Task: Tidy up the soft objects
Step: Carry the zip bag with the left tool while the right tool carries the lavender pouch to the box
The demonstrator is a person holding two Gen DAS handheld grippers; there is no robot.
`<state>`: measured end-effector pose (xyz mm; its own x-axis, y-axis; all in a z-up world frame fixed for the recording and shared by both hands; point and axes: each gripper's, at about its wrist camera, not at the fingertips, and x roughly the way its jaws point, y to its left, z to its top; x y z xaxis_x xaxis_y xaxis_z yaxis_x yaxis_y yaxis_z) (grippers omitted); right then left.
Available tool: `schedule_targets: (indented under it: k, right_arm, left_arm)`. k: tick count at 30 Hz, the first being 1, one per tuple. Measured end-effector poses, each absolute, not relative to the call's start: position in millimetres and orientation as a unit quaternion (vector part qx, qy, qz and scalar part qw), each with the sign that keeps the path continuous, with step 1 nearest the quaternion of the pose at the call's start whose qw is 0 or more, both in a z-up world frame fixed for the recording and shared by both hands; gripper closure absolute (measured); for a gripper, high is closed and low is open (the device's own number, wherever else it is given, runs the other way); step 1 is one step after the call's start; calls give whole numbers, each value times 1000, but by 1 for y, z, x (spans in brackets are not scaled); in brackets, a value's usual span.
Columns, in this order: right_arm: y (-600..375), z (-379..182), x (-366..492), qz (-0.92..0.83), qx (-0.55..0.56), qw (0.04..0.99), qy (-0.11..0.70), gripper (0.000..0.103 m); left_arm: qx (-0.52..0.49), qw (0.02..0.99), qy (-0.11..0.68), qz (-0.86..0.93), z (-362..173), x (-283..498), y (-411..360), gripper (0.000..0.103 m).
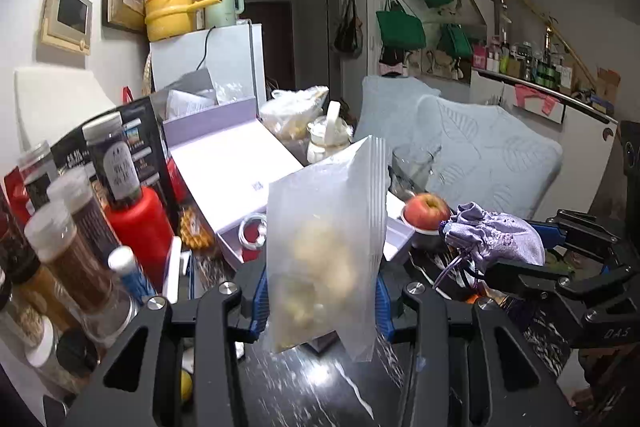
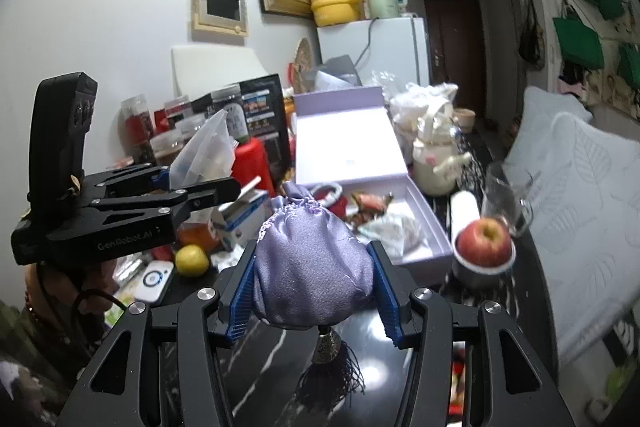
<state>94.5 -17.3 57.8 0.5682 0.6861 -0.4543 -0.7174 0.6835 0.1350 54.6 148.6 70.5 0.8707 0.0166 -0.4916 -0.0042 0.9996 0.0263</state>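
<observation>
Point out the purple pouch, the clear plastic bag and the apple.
purple pouch (image 2: 312,267): right wrist view, middle of its satin body.
clear plastic bag (image 1: 324,227): left wrist view, middle of its frosted face.
apple (image 2: 482,241): right wrist view, its red side.

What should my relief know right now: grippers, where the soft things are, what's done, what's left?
Left gripper: shut on the plastic bag, held up off the table.
Right gripper: shut on the purple pouch, also lifted, tassel hanging below.
Open lilac box lies ahead, beside the apple; it already holds a few items.
Done: both soft things picked up.
Left: set each down in its place, probably the box, then release.
</observation>
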Motion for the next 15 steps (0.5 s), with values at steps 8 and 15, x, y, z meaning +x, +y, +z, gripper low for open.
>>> schedule_targets:
  k: [8, 15]
  right_arm:
    - [-1, 77, 132, 399, -35, 889, 223, 51]
    - [8, 92, 165, 397, -30, 893, 207, 51]
  left_arm:
    - [10, 972, 233, 13, 87, 88, 164, 62]
    - [9, 976, 219, 20, 97, 121, 176, 62]
